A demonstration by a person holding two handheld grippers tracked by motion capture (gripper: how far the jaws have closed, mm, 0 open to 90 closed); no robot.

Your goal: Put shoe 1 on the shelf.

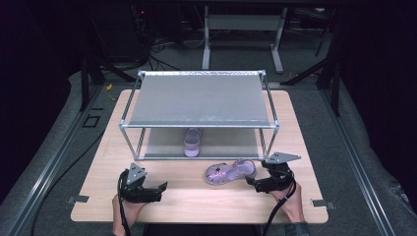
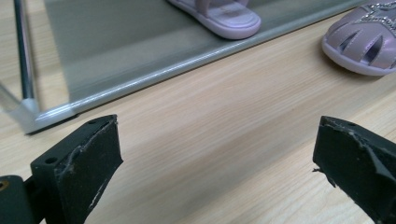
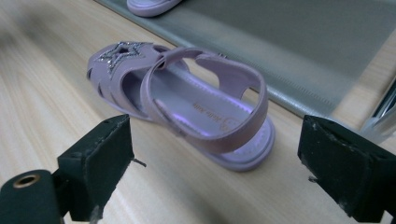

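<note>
A lilac sandal (image 1: pixel 230 172) with a glittery star on its toe lies on the wooden table (image 1: pixel 196 201) in front of the rack. Its mate (image 1: pixel 192 142) sits on the rack's lower shelf. In the right gripper view the loose sandal (image 3: pixel 187 102) lies heel-first just ahead of my right gripper (image 3: pixel 215 172), whose jaws stand open and touch nothing. That right gripper (image 1: pixel 255 174) is at the sandal's right end. My left gripper (image 1: pixel 160 191) hovers low near the table's front left, open and empty (image 2: pixel 217 163), with bare wood between its pads and both sandals (image 2: pixel 364 46) (image 2: pixel 224 16) farther off.
A metal-frame shoe rack (image 1: pixel 199 125) with two grey fabric shelves stands on the middle of the table; its lower front bar (image 2: pixel 140 79) runs close to the left gripper. Dark floor, cables and table legs lie beyond the table's far edge.
</note>
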